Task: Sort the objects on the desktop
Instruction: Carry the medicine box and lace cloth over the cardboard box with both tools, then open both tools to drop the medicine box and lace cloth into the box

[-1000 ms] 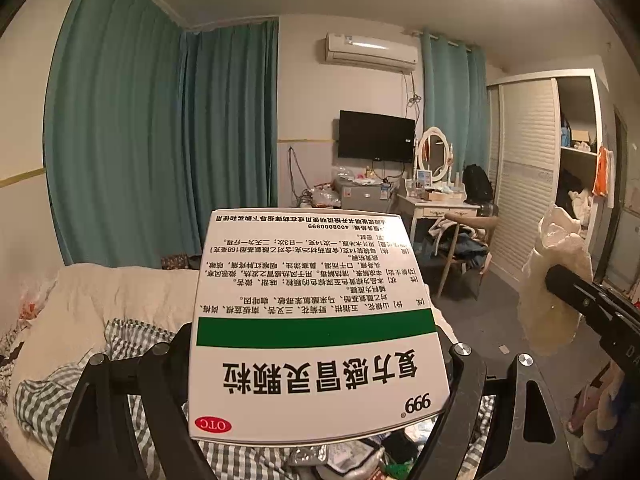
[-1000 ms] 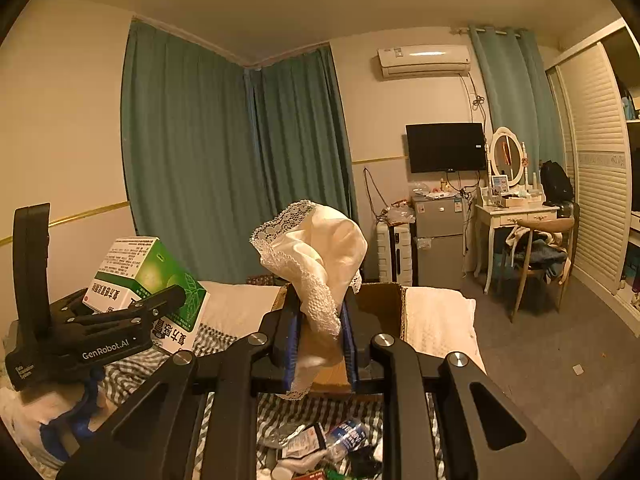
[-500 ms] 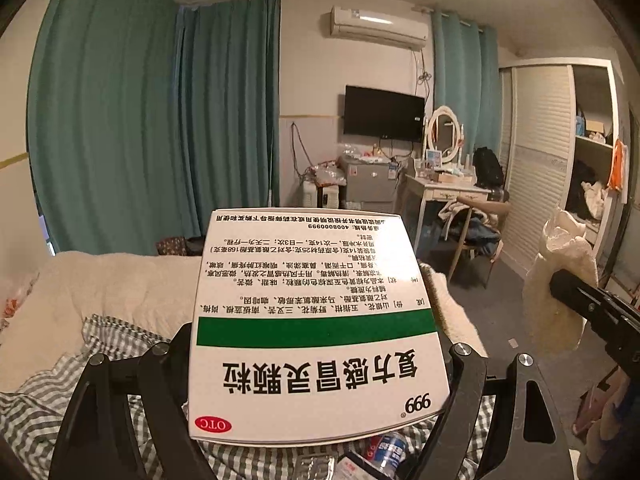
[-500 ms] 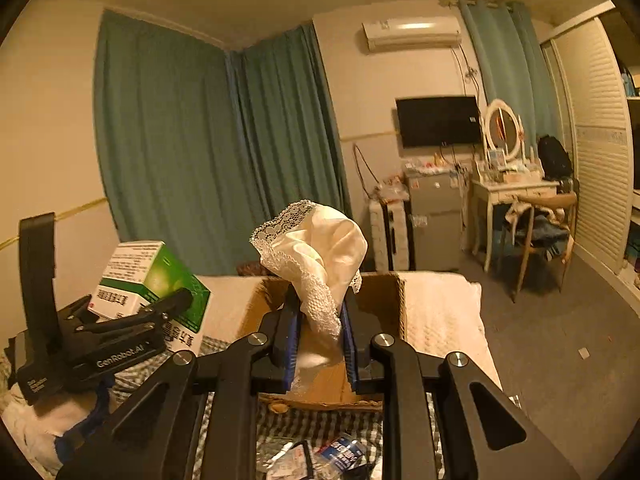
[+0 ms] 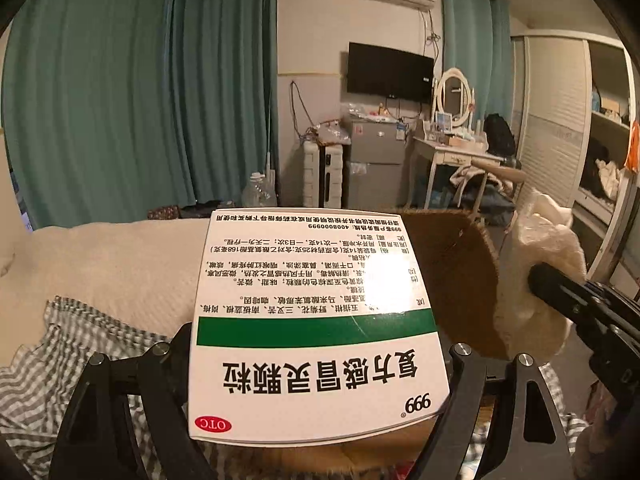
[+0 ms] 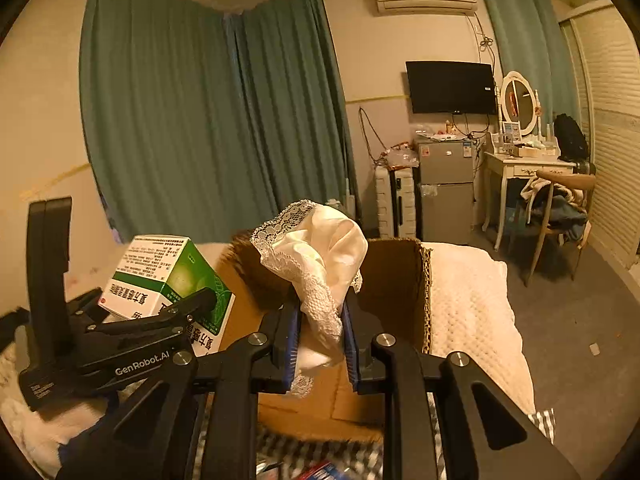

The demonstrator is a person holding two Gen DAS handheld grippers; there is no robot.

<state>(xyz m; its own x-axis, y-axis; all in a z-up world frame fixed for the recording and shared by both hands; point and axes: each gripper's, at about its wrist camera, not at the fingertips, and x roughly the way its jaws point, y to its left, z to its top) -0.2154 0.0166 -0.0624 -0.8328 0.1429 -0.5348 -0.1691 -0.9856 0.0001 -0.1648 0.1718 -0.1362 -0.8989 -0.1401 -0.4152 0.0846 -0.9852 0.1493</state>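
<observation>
My left gripper (image 5: 316, 364) is shut on a white and green medicine box (image 5: 316, 320), held in the air near the open cardboard box (image 5: 460, 280). The medicine box (image 6: 168, 284) and left gripper (image 6: 192, 308) also show in the right wrist view, at the cardboard box's (image 6: 396, 280) left side. My right gripper (image 6: 320, 332) is shut on a cream lace-trimmed cloth (image 6: 320, 256), held over the cardboard box's opening. In the left wrist view the cloth (image 5: 540, 264) and right gripper (image 5: 560, 292) show at the right.
The cardboard box stands on a bed with a cream quilt (image 6: 472, 304) and a grey checked sheet (image 5: 60, 340). Small items (image 6: 320, 472) lie on the sheet below. Teal curtains, a fridge (image 6: 444, 188), a dressing table (image 6: 528, 168) and a chair (image 6: 560, 216) stand beyond.
Both grippers have moved forward and down toward the cardboard box with their loads. The box now fills more of both views.
</observation>
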